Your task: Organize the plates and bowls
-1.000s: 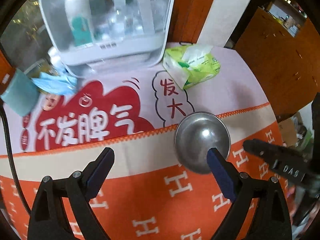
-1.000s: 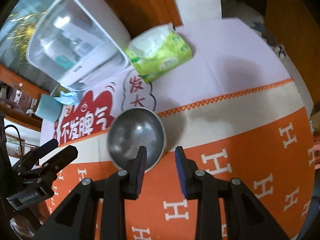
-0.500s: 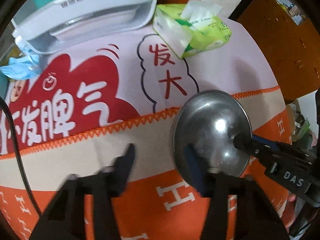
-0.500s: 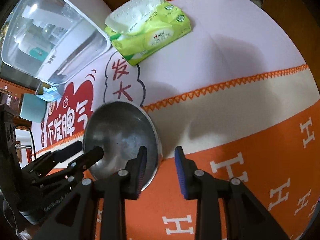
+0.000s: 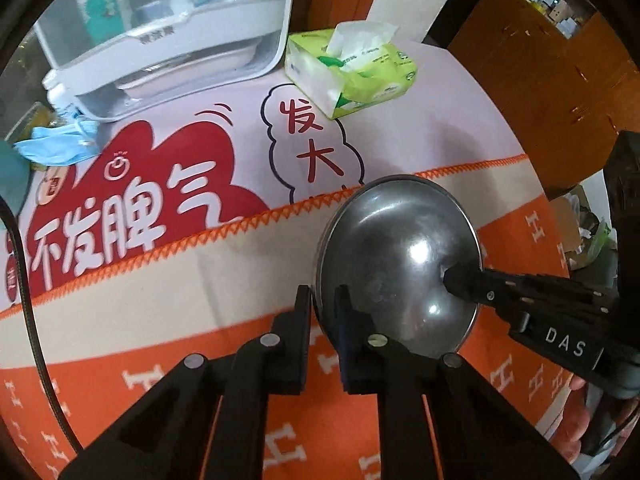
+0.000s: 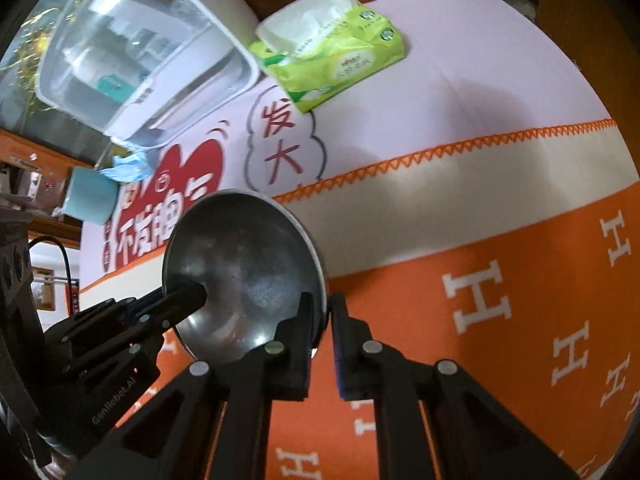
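A round steel bowl (image 5: 400, 256) sits on the orange and cream blanket (image 5: 160, 280), over the zigzag seam. My left gripper (image 5: 323, 296) is shut on the bowl's left rim, one finger inside and one outside. My right gripper (image 6: 322, 304) is shut on the opposite rim in the same way, with the bowl (image 6: 240, 264) to its left. Each view shows the other gripper reaching into the bowl: the right gripper (image 5: 452, 276) from the right edge and the left gripper (image 6: 192, 294) from the lower left. I see no plates.
A green tissue pack (image 5: 352, 68) lies behind the bowl. A white appliance with a clear lid (image 5: 168, 28) stands at the back left, with a blue face mask (image 5: 60, 144) and a teal cup (image 6: 86, 196) beside it. A black cable (image 5: 28, 280) runs down the left.
The left jaws went from wide open to shut on the bowl's rim. The right jaws narrowed onto the opposite rim. Both grippers came down closer to the bowl.
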{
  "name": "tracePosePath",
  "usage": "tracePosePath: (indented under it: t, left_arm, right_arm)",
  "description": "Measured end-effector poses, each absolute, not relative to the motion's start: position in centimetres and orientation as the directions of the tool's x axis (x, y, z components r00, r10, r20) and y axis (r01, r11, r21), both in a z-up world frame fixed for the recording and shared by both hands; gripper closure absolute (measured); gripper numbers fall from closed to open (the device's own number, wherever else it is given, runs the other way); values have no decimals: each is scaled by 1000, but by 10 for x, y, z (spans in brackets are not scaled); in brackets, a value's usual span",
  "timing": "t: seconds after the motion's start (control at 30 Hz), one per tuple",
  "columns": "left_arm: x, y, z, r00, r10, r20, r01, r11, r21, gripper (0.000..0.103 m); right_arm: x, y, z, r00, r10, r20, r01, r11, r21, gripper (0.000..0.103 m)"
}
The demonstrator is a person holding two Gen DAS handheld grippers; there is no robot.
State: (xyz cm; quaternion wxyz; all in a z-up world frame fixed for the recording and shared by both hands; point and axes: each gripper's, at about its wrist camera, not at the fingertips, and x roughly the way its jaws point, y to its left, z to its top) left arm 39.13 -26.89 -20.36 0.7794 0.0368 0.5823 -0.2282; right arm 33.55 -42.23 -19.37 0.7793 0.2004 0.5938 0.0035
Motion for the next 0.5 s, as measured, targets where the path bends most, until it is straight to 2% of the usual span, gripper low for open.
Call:
tracePosePath:
  t: [0.5]
  left_arm:
    - [296,-209,-120,306,-309,-901,369,910,-187,93]
  right_arm:
    - [258,-371,-122,380,299,-875,107,926,363,94]
